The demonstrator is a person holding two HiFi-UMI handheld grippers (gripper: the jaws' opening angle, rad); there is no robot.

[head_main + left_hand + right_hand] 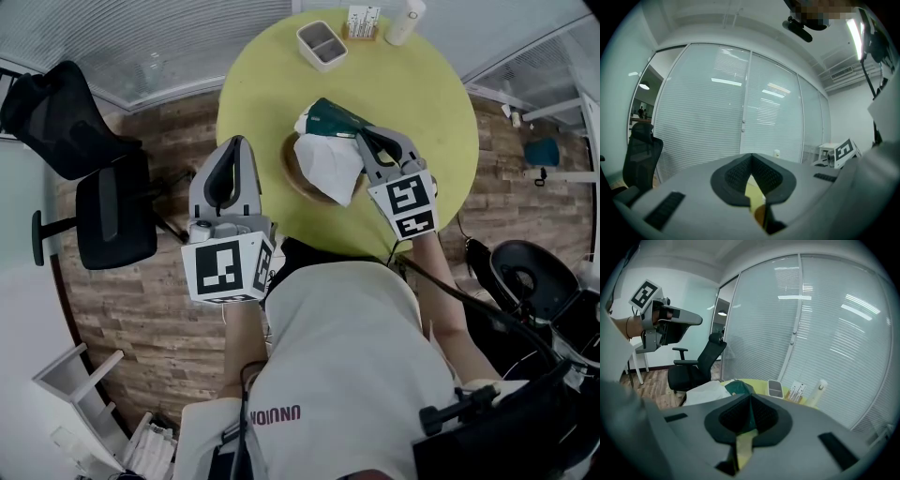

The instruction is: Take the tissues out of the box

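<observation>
A dark green tissue box (330, 119) lies on the round yellow-green table (431, 112). Just in front of it a white tissue (328, 165) is spread over a brown wooden plate (292, 176). My right gripper (360, 139) is at the tissue's far right corner, beside the box, with its jaws shut and nothing visibly between them. In the right gripper view the tissue (708, 392) and box (738, 387) lie just left of the shut tips (750, 397). My left gripper (234, 142) hangs off the table's left edge, shut and empty (751, 161).
At the table's far edge stand a grey two-part tray (322, 44), a card holder (362, 22) and a white bottle (404, 21). A black office chair (94, 187) stands on the wooden floor to the left. White shelving (84, 394) is at the lower left.
</observation>
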